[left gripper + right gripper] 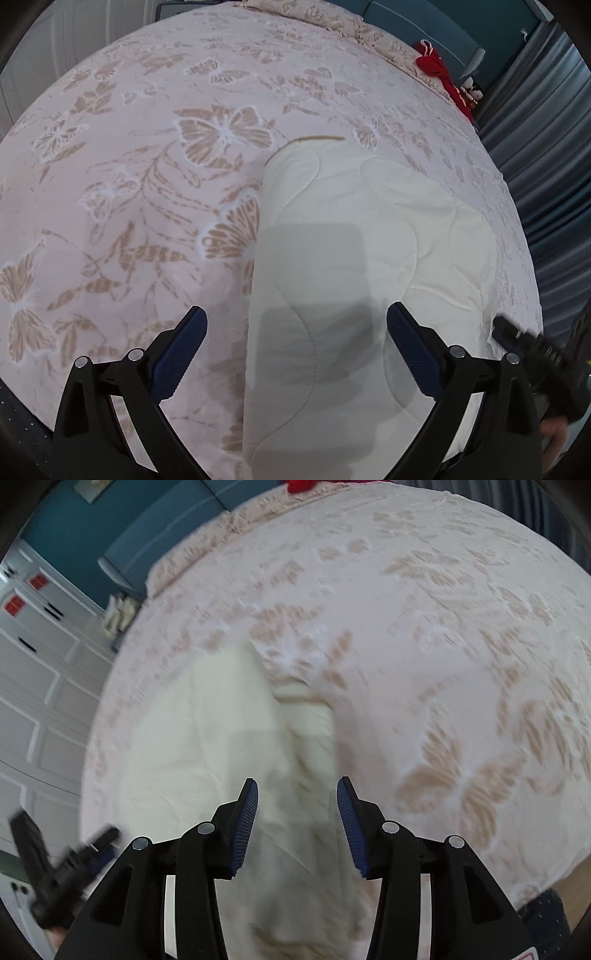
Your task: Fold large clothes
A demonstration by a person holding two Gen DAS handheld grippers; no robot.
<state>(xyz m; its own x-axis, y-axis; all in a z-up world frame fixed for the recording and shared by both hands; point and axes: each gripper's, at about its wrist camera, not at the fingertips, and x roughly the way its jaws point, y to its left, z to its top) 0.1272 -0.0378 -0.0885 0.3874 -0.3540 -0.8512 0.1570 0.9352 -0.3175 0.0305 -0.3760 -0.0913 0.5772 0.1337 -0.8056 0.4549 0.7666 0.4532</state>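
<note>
A cream quilted garment [354, 258] lies folded into a long panel on the bed; it also shows in the right wrist view [207, 738], slightly blurred. My left gripper [297, 314] is open and empty, hovering above the garment's near part. My right gripper [297, 786] is open and empty above the garment's right edge. The right gripper also shows at the garment's right edge in the left wrist view [517, 338], and the left gripper at the lower left of the right wrist view [88, 853].
The bed has a pale pink bedspread with tan butterflies [147, 184]. A red garment [439, 70] lies at the far right corner. Grey curtains [546, 122] hang to the right. White cabinet doors [40, 686] and a teal headboard [166, 528] stand beyond the bed.
</note>
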